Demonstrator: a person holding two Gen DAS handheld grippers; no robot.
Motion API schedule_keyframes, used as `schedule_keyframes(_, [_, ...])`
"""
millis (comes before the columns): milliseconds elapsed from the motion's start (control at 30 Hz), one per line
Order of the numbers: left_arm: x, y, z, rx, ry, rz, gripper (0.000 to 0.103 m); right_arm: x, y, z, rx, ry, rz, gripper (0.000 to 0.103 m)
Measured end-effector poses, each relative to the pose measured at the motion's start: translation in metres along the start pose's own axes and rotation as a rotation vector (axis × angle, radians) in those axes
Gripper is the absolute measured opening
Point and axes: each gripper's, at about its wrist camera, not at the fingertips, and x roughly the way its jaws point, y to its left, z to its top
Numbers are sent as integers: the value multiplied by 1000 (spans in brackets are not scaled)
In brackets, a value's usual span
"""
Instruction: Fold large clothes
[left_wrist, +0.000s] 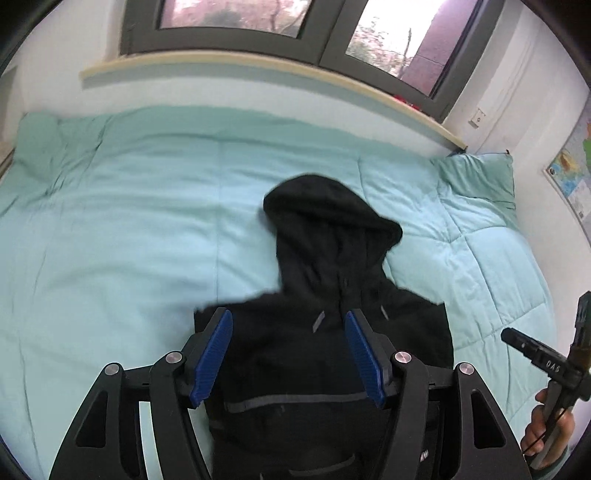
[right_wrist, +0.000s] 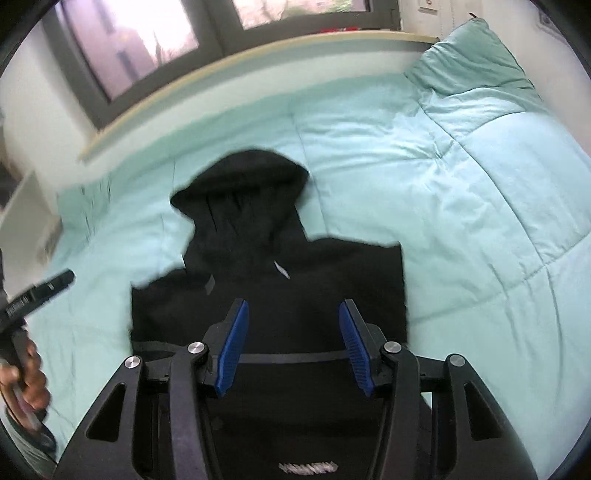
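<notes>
A black hooded sweatshirt (left_wrist: 317, 354) lies flat on the light blue bed cover, sleeves folded in so the body is a narrow rectangle, hood (left_wrist: 328, 210) pointing toward the window wall. It also shows in the right wrist view (right_wrist: 273, 280). My left gripper (left_wrist: 288, 317) is open and empty, hovering above the sweatshirt's chest. My right gripper (right_wrist: 291, 308) is open and empty, also above the chest. Part of the right gripper's body and the hand on it appear at the left wrist view's right edge.
The bed cover (left_wrist: 129, 221) spreads wide to the left and right of the sweatshirt. A pillow (right_wrist: 476, 55) lies at the right end. A wooden ledge (left_wrist: 258, 70) and windows run along the far wall. A map poster (left_wrist: 572, 162) hangs on the right wall.
</notes>
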Motion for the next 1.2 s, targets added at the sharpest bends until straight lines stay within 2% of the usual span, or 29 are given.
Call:
schedule_keyframes(67, [13, 3, 17, -1, -6, -6, 66, 18, 5, 24, 13, -1, 19, 55])
schedule_keyframes(133, [44, 10, 38, -18, 3, -19, 66, 46, 8, 47, 6, 5, 9, 55])
schedule_keyframes(333, [142, 24, 71, -70, 46, -20, 66, 153, -1, 106, 7, 46, -22, 55])
schedule_keyframes(500, [214, 23, 94, -88, 92, -41, 66, 225, -6, 131, -28, 91, -37, 55])
schedule_keyframes(600, [255, 21, 105, -76, 124, 8, 63, 261, -2, 138, -64, 121, -47, 55])
schedule_keyframes(633, [263, 22, 108, -76, 124, 24, 55, 271, -1, 141, -79, 127, -56, 54])
schedule_keyframes(667, [273, 26, 111, -79, 129, 43, 12, 282, 1, 143, -97, 135, -64, 45])
schedule_keyframes(700, [277, 31, 113, -95, 139, 66, 10, 290, 2, 144, -120, 139, -83, 4])
schedule_keyframes(733, [270, 41, 113, -147, 114, 15, 9, 294, 2, 146, -135, 139, -104, 5])
schedule_keyframes(767, [258, 50, 111, -192, 69, -47, 9, 288, -2, 148, -127, 115, -73, 5])
schedule_keyframes(833, [232, 65, 100, -242, 5, -102, 9, 264, -8, 147, -117, 41, -6, 4])
schedule_keyframes(900, [235, 77, 85, -287, 24, -135, 10, 255, -16, 139, -108, 23, 23, 4])
schedule_keyframes(967, [271, 85, 70, -280, 138, -84, 10, 275, -22, 129, -105, 75, 13, 4])
schedule_keyframes(1000, [288, 87, 63, -274, 188, -69, 13, 301, -28, 120, -97, 144, -11, 5])
schedule_keyframes(1033, [306, 88, 56, -260, 233, -69, 13, 321, -31, 115, -87, 201, 2, 5])
schedule_keyframes(1067, [308, 87, 56, -248, 231, -65, 13, 336, -32, 111, -81, 246, 15, 5])
schedule_keyframes(1133, [295, 82, 62, -207, 212, -61, 13, 338, -29, 113, -100, 251, -2, 6])
schedule_keyframes(1200, [278, 76, 63, -147, 196, -43, 23, 325, -27, 116, -128, 242, -8, 12])
